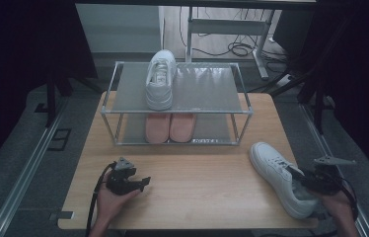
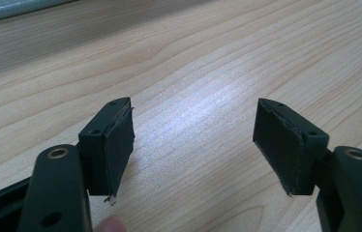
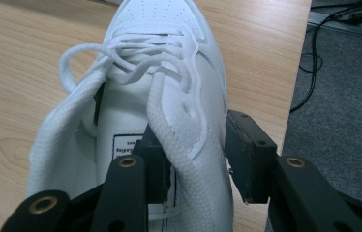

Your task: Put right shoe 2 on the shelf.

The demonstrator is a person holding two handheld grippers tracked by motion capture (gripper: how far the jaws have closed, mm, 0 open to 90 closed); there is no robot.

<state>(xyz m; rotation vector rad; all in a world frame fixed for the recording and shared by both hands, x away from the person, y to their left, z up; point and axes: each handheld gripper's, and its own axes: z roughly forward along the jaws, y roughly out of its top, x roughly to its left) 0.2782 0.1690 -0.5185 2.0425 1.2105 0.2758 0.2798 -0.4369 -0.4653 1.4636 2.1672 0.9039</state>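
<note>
A two-tier rack (image 1: 241, 106) stands at the far middle of the counter (image 1: 197, 182). One shoe (image 1: 160, 79) sits on the rack's upper shelf, left of centre; a pair of shoes (image 1: 169, 127) lies below it on the lower shelf. A second sneaker (image 1: 278, 175) lies at the counter's near right corner, toe pointing away towards the rack. The left gripper (image 1: 143, 182) rests near left; the right gripper (image 3: 193, 154) straddles the sneaker's side wall.

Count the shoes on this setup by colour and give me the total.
White sneakers: 2, one on the rack's top shelf, one on the table
Pink shoes: 2, side by side on the lower shelf
Total: 4
</note>
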